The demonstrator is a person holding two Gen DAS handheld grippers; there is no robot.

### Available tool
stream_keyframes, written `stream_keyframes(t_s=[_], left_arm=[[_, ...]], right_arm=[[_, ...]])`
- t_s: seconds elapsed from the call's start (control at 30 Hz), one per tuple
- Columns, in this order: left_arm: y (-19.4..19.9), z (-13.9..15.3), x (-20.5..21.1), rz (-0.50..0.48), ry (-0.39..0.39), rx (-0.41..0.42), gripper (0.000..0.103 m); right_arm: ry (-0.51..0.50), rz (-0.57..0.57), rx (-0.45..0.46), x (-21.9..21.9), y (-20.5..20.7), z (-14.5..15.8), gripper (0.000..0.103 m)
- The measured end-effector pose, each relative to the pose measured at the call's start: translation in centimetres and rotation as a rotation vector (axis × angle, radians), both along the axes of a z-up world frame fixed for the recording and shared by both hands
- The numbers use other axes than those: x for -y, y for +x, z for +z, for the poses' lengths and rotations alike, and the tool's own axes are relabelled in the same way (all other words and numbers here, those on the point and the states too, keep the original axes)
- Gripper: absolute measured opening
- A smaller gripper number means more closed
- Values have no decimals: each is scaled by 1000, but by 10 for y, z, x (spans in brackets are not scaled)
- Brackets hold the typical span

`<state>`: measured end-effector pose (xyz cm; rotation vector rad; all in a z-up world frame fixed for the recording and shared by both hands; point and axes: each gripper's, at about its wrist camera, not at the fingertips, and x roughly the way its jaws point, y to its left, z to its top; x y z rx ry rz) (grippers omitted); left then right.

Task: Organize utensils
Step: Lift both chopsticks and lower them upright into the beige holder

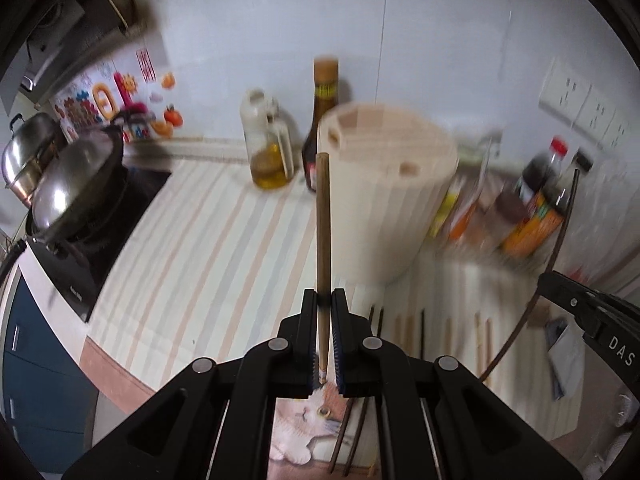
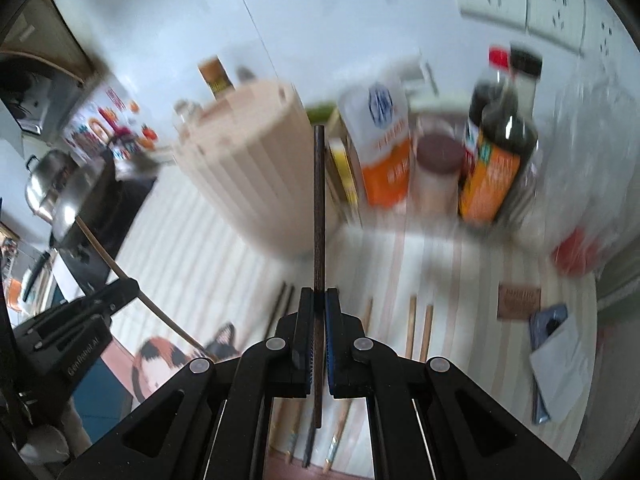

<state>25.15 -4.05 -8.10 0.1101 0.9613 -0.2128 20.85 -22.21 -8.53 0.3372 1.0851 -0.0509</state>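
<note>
Chopsticks — a light one [image 1: 323, 220] pinched in the left gripper [image 1: 324, 302], a dark one [image 2: 319, 208] in the right gripper [image 2: 319, 300], both near the wooden holder [image 1: 384, 184] — while several more [image 2: 418, 328] lie unsorted on the counter [image 1: 192, 248].

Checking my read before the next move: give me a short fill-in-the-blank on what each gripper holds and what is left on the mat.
The left gripper is shut on a ____-brown chopstick.
The right gripper is shut on a ____-brown chopstick.
More chopsticks lie on the ____ mat.

Missing: light; dark; striped
</note>
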Motion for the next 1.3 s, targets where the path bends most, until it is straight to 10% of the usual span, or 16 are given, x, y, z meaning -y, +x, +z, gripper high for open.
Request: stream_keyframes(t_s=[0.6, 1.3], left_arm=[[92, 165, 4, 16, -154, 280, 4], [207, 76, 31, 8, -219, 46, 5]], right_arm=[[-24, -22, 389, 16, 121, 159, 5], [-63, -27, 319, 2, 256, 70, 5]])
